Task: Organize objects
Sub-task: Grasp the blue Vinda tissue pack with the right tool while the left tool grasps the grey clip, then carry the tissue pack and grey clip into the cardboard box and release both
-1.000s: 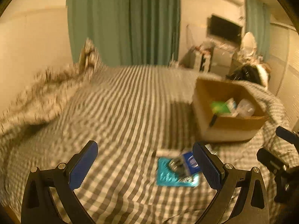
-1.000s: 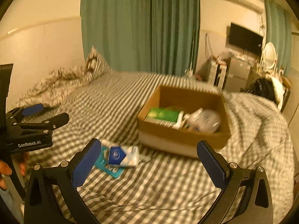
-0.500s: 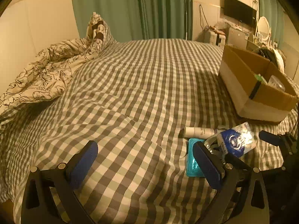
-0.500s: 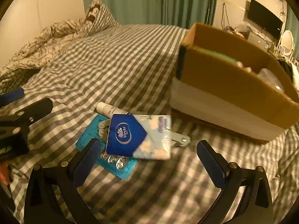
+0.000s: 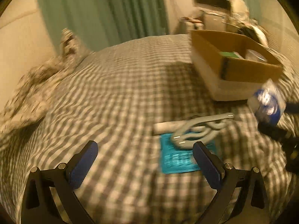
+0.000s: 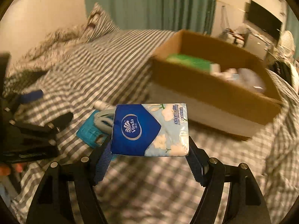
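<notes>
My right gripper [image 6: 149, 149] is shut on a blue and white Vinda tissue pack [image 6: 149, 128] and holds it above the checked bed; the pack also shows in the left wrist view [image 5: 268, 100]. A teal blister pack [image 5: 179, 155], grey scissors [image 5: 198, 132] and a white tube [image 5: 166, 125] lie on the bed ahead of my open, empty left gripper [image 5: 145, 160]. An open cardboard box [image 6: 214, 91] with a green packet [image 6: 188, 60] and other items stands beyond the tissue pack.
A rumpled patterned duvet and pillow [image 5: 46, 71] lie at the left of the bed. Green curtains [image 6: 149, 3], a TV [image 6: 263, 20] and cluttered furniture stand behind. My left gripper shows at the left in the right wrist view [image 6: 37, 123].
My right gripper closed on the tissue pack and lifted it off the pile, uncovering the scissors. My left gripper stayed open and drew closer to the pile.
</notes>
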`<state>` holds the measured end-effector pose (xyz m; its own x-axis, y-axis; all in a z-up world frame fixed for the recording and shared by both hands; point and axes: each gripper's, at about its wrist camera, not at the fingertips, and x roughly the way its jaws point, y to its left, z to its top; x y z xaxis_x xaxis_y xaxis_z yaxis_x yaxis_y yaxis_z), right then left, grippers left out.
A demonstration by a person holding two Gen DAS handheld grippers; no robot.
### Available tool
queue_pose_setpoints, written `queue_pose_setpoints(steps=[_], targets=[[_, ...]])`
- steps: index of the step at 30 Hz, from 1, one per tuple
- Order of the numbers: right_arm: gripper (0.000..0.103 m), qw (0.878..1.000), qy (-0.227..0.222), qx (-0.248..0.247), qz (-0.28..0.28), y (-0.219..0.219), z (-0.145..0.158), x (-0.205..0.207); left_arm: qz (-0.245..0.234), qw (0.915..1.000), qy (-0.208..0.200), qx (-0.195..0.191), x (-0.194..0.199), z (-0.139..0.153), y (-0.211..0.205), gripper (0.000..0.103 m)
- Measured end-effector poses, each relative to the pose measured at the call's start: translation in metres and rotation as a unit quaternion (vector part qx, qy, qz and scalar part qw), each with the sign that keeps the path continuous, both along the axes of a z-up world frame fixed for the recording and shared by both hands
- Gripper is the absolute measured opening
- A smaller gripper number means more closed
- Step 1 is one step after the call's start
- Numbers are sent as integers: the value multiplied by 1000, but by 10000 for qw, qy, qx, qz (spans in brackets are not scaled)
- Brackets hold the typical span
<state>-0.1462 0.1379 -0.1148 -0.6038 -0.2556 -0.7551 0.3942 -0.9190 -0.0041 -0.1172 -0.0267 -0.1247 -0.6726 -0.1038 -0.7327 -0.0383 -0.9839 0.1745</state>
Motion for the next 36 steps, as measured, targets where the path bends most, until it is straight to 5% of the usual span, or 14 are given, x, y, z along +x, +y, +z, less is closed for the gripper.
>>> queue_pose_setpoints(steps=[3, 7, 12, 18, 25, 30, 36], targets=[[73, 9995, 161, -34, -266, 32, 17, 5, -347, 9989, -25, -306, -11, -1, 26, 103], [73, 9979, 214, -268, -549, 69, 26, 8, -785, 9967, -193, -94, -34, -15, 48, 103], [73, 9965, 51, -458, -690, 91, 17, 2, -851, 9931, -798, -113, -66, -55, 55, 103], [73, 9942, -121, -735, -782, 100, 5, -6, -908, 9921, -843, 193, -76, -66, 52, 99], [73, 9948, -143, -650, -773, 95, 1, -3, -1437, 9866, -779, 10, -63, -61, 71, 70], [73, 9958, -36, -578, -710, 88, 7, 3, -1687, 9804, -964, -331, -51, -59, 80, 60], [73, 9953, 36, -607, -759, 90, 18, 18, -1901, 9763, -988, -302, -27, -43, 84, 46]])
